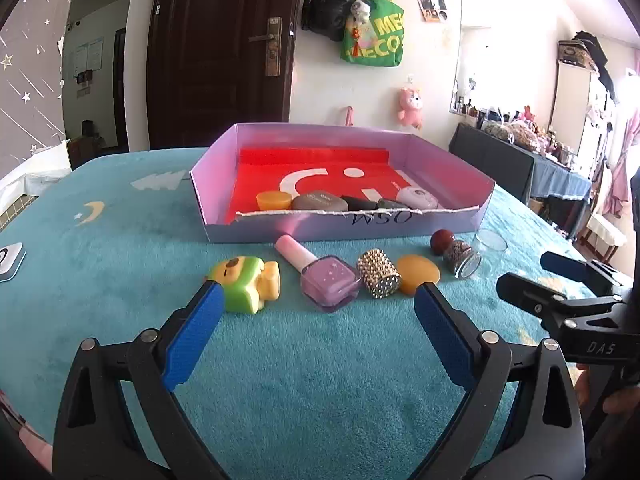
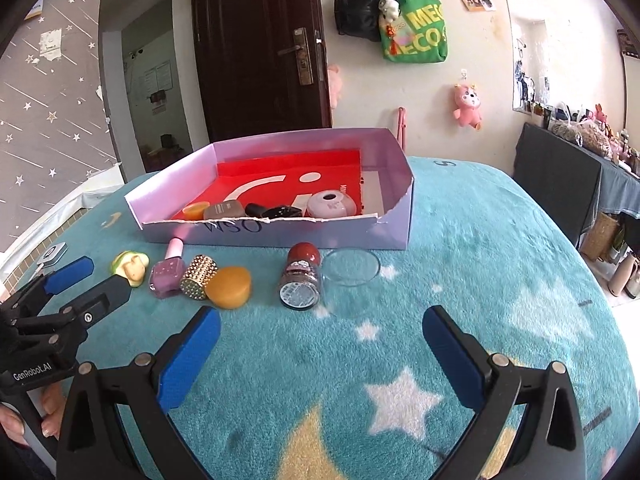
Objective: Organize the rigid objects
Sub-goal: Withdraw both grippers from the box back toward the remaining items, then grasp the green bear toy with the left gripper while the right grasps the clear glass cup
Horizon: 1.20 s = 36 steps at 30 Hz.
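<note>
A lilac cardboard box [image 1: 320,232] [image 2: 280,236] with a red lining holds several small items. In front of it, on the teal blanket, lie a green and yellow toy [image 1: 244,282] [image 2: 130,266], a purple nail polish bottle [image 1: 324,280] [image 2: 168,272], a studded gold cylinder [image 1: 378,278] [image 2: 198,277], an orange soap-like lump [image 1: 416,280] [image 2: 230,286], a red-capped glass jar [image 1: 456,254] [image 2: 302,276] and a clear glass dish [image 1: 491,239] [image 2: 351,267]. My left gripper [image 1: 320,304] is open just short of the nail polish. My right gripper [image 2: 320,326] is open, near the jar and dish.
A white device [image 1: 8,262] [image 2: 52,254] lies at the blanket's left edge. A dark door, hanging bags and a pink plush are on the wall behind. A cluttered dark table [image 2: 560,176] stands at the right. A hand [image 2: 48,404] holds the left gripper.
</note>
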Tool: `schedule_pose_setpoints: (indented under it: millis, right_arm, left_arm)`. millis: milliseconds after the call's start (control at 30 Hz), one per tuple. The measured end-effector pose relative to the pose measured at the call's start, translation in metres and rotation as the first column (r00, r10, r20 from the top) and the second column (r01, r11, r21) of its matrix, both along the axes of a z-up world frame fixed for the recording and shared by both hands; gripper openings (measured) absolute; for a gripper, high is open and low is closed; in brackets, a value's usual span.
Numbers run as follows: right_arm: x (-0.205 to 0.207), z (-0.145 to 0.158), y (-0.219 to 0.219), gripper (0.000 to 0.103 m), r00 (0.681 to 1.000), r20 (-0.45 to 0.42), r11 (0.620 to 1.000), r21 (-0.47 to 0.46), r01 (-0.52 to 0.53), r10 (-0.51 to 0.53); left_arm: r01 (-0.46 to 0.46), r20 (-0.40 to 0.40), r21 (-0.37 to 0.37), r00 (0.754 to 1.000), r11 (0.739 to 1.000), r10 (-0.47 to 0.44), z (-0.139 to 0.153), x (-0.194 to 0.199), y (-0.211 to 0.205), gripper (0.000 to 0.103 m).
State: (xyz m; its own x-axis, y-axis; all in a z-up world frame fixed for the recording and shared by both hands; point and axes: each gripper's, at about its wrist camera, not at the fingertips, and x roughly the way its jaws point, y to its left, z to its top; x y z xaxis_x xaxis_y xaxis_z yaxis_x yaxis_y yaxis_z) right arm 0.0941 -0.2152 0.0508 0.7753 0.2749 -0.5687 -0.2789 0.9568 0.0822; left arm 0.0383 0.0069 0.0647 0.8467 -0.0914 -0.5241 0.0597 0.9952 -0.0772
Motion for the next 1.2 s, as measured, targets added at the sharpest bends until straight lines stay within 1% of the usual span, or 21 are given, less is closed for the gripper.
schedule_pose_setpoints:
  millis: [267,500,567,667,733,967,1167,1200]
  right_arm:
    - [0.000,-0.003,0.001,0.103,1.000,0.000,1.000,-0.009,-0.001,0.001]
    - [0.003,-0.005,-0.001,0.103,1.000,-0.020,1.000,-0.002,0.002,-0.002]
    - [0.006,-0.003,-0.003,0.103,1.000,-0.024,1.000,0.000,0.010,-0.010]
    - [0.012,0.001,-0.007,0.103,0.999,-0.032,0.999,-0.023,0.042,-0.043]
    - [0.017,0.004,-0.013,0.103,0.998,-0.037,0.998,-0.025,0.057,-0.058]
    - [0.041,0.009,-0.031,0.103,0.990,-0.117,0.997,0.008,0.079,-0.078]
    - [0.053,0.002,-0.028,0.103,0.983,-0.170,0.996,-0.068,0.061,-0.072]
    - [0.055,0.000,-0.028,0.103,0.981,-0.180,0.995,-0.077,0.059,-0.072]
  left_arm:
    - [0.002,-0.010,-0.002,1.000,1.000,-0.002,-0.001,0.001,0.000,0.097]
    - [-0.009,-0.043,0.006,0.999,1.000,0.009,0.002,0.009,0.004,0.097]
    - [-0.019,-0.051,0.011,0.998,1.000,0.020,0.006,0.013,0.008,0.097]
    - [-0.020,-0.069,0.011,0.997,1.000,0.021,0.009,0.020,0.018,0.097]
    - [-0.016,-0.101,0.014,0.995,1.000,0.017,0.009,0.027,0.023,0.097]
    - [-0.005,-0.178,0.042,0.984,0.999,0.012,0.004,0.043,0.034,0.097]
    - [0.028,-0.232,0.061,0.973,0.998,-0.013,0.000,0.054,0.038,0.096]
    - [0.029,-0.232,0.070,0.973,0.997,-0.012,0.000,0.055,0.037,0.095]
